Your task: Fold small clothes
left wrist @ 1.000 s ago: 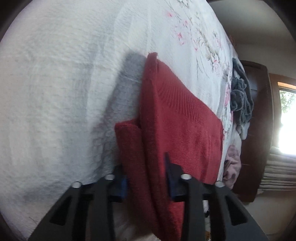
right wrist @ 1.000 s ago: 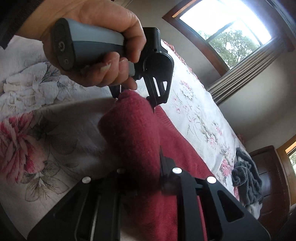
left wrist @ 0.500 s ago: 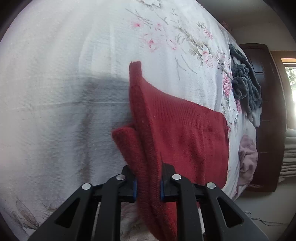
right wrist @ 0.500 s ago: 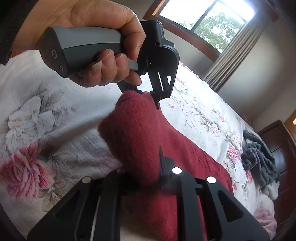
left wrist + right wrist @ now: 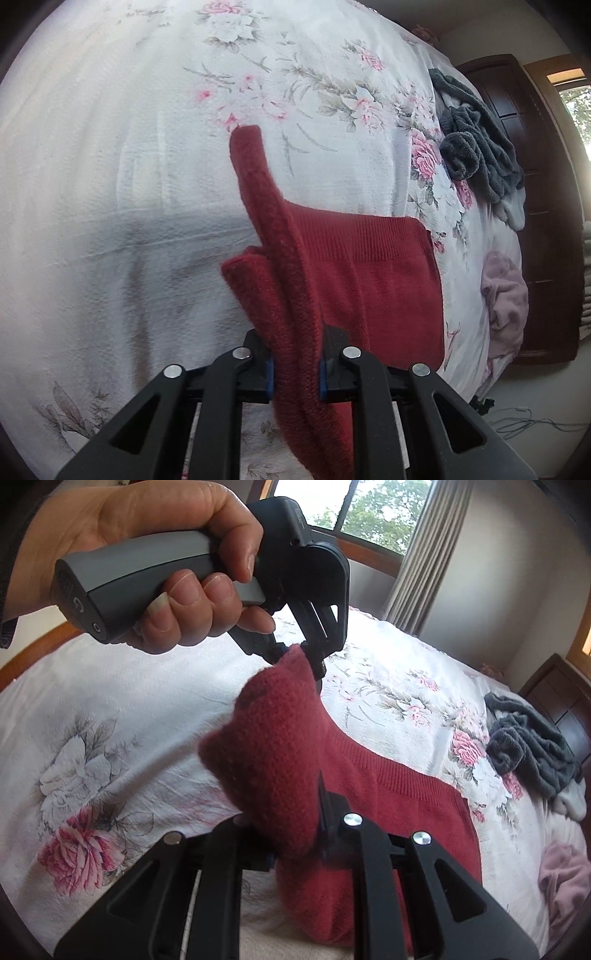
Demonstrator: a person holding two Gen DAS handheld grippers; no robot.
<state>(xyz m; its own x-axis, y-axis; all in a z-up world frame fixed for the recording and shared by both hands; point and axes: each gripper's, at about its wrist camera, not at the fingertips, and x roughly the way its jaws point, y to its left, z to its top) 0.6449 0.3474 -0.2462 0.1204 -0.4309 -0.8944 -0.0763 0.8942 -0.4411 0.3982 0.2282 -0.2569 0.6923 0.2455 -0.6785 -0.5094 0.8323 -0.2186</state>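
A dark red knitted garment (image 5: 369, 280) lies partly on the flowered bedspread (image 5: 110, 184), its near edge lifted off the bed. My left gripper (image 5: 295, 373) is shut on a thick fold of that edge, which stands up between the blue pads. In the right wrist view my right gripper (image 5: 295, 842) is shut on another bunched part of the red garment (image 5: 280, 746). The left gripper (image 5: 306, 661), held by a hand (image 5: 155, 557), pinches the far end of the same raised edge. The ribbed hem (image 5: 406, 775) still rests on the bed.
A dark grey fleece pile (image 5: 476, 147) and a pale pink garment (image 5: 506, 302) lie near the bed's far edge, beside a dark wooden cabinet (image 5: 546, 206). A window with curtains (image 5: 417, 554) is behind the bed. Cables lie on the floor (image 5: 517, 421).
Both grippers have risen with the red garment's edge, lifting it higher off the bedspread. The left jaws, still wide a second ago, have closed onto the fold.
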